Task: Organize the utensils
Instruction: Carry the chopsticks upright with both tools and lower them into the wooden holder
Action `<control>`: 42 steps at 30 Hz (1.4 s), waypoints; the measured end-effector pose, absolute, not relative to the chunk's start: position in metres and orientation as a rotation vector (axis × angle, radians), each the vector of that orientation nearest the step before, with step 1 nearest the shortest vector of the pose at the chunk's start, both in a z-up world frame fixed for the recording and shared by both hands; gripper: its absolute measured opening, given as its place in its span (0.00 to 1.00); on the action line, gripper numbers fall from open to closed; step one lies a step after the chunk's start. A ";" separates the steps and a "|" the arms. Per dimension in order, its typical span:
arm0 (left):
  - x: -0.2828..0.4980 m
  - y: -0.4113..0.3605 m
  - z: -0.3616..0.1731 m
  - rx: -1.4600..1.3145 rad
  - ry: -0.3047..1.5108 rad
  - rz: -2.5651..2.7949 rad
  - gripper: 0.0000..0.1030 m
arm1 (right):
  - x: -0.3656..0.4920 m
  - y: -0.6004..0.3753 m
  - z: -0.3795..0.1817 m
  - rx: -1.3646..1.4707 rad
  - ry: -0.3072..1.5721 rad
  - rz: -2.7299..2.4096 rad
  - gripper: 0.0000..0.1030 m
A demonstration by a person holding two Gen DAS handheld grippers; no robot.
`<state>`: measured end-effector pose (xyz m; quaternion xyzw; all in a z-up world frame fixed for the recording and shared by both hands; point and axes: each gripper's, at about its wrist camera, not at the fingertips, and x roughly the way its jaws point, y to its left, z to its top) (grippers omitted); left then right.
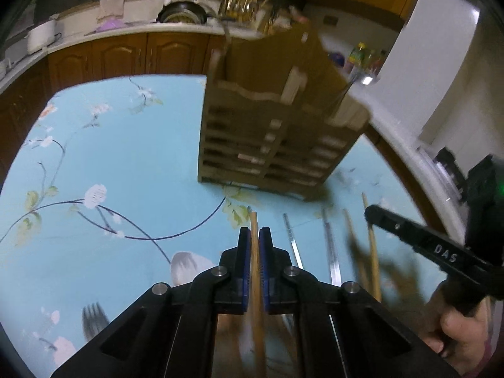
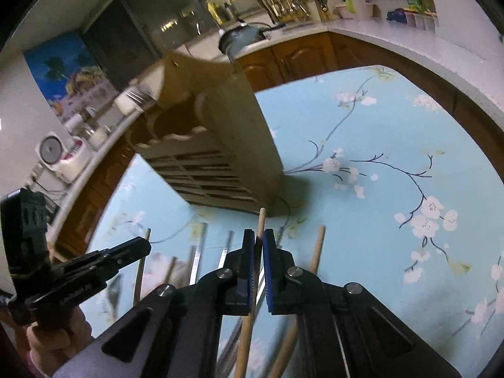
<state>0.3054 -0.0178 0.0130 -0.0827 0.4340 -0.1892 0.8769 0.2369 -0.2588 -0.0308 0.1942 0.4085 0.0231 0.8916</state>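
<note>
A wooden utensil holder [image 1: 271, 132] stands on the blue floral tablecloth [image 1: 126, 157]; it also shows in the right wrist view [image 2: 217, 151]. My left gripper [image 1: 255, 239] is shut on a wooden chopstick [image 1: 254, 223], held above the cloth. My right gripper [image 2: 258, 242] is shut on another wooden chopstick [image 2: 260, 220]. Loose wooden chopsticks [image 1: 373, 252] and metal chopsticks [image 1: 291, 239] lie on the cloth in front of the holder. In the right wrist view a wooden chopstick [image 2: 318, 245] and metal chopsticks [image 2: 198, 252] lie there too. The right gripper shows in the left wrist view [image 1: 371, 212], the left in the right wrist view [image 2: 141, 245].
A fork [image 1: 93, 318] and a spoon [image 1: 186, 267] lie on the cloth to the left. Wooden cabinets [image 1: 126, 56] and a white counter [image 1: 141, 30] with dishes ring the table. A rice cooker [image 2: 55, 154] sits on the counter.
</note>
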 end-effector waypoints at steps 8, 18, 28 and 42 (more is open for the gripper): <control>0.260 0.007 0.052 -0.225 0.815 -0.420 0.03 | 0.206 -0.254 0.003 0.458 0.761 0.113 0.05; 0.219 0.039 0.086 -0.265 0.720 -0.424 0.03 | 0.183 -0.250 0.039 0.459 0.667 0.141 0.05; 0.203 0.055 0.102 -0.281 0.661 -0.425 0.03 | 0.171 -0.246 0.071 0.435 0.585 0.148 0.04; 0.209 0.062 0.121 -0.266 0.585 -0.418 0.03 | 0.184 -0.248 0.101 0.399 0.503 0.149 0.04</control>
